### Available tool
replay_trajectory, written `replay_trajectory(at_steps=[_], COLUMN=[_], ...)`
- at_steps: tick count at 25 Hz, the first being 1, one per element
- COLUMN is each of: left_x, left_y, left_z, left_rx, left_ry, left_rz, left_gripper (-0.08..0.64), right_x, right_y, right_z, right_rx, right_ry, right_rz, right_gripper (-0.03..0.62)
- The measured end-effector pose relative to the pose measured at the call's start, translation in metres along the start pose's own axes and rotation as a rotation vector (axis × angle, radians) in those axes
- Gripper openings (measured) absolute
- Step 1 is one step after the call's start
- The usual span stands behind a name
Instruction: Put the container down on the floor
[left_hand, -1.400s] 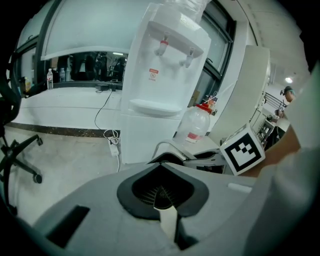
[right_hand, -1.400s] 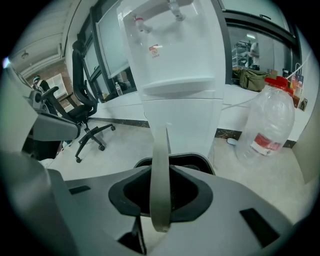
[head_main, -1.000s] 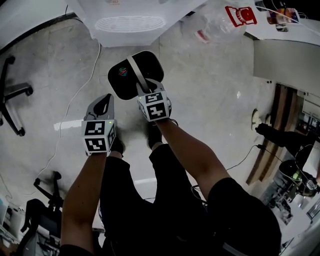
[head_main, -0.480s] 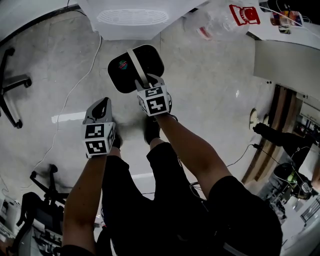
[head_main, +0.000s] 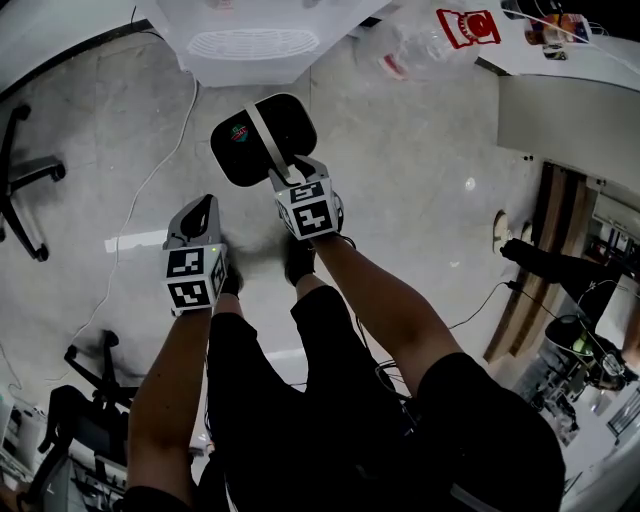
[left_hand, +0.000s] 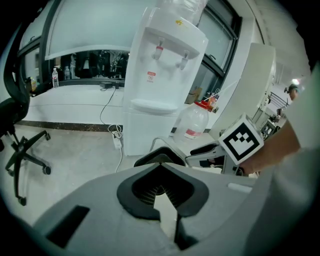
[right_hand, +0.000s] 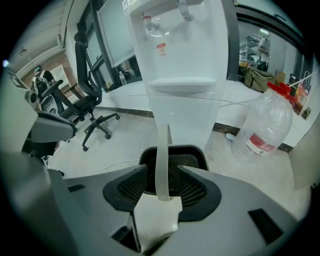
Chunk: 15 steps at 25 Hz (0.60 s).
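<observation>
Spreading just now, the right tool straddles (without touching) the handle of the container on the floor; left tool pressed together.

We have open floor right of the container; on its left a cable crosses the floor. Ahead, the water dispenser and big bottle block us, and the office chair sits well off left.

Person from above: black short sleeve, black trousers, dark shoes. Left gripper and right gripper: grey moulded shells, black ribbed pads, each carrying a white cube with black square markers.
</observation>
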<state>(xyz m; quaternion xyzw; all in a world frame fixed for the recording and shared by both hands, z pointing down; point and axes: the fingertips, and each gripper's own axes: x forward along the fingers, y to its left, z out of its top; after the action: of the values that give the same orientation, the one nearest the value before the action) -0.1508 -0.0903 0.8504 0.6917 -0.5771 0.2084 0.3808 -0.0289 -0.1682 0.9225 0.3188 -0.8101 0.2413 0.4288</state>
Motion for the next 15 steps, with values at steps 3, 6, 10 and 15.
replay_trajectory(at_steps=[3, 6, 10, 15], left_x=[-0.013, -0.031, -0.065, -0.104], left_y=[-0.007, -0.016, -0.033, -0.05], left_z=[0.015, 0.033, 0.059, 0.101], left_rx=[0.003, -0.003, -0.004, 0.024], left_ry=[-0.015, -0.049, -0.109, -0.178], left_rz=[-0.003, -0.013, -0.041, -0.043], left_gripper=[0.011, 0.011, 0.011, 0.011], right_x=[-0.022, -0.048, -0.088, -0.146], right_y=[0.001, 0.003, 0.015, 0.024], right_z=[0.012, 0.027, 0.048, 0.082], right_rx=[0.007, -0.003, -0.005, 0.032], right_ry=[-0.018, -0.055, -0.102, -0.153], right_rz=[0.001, -0.014, 0.002, 0.003], right_gripper=[0.169, 0.167, 0.132, 0.1])
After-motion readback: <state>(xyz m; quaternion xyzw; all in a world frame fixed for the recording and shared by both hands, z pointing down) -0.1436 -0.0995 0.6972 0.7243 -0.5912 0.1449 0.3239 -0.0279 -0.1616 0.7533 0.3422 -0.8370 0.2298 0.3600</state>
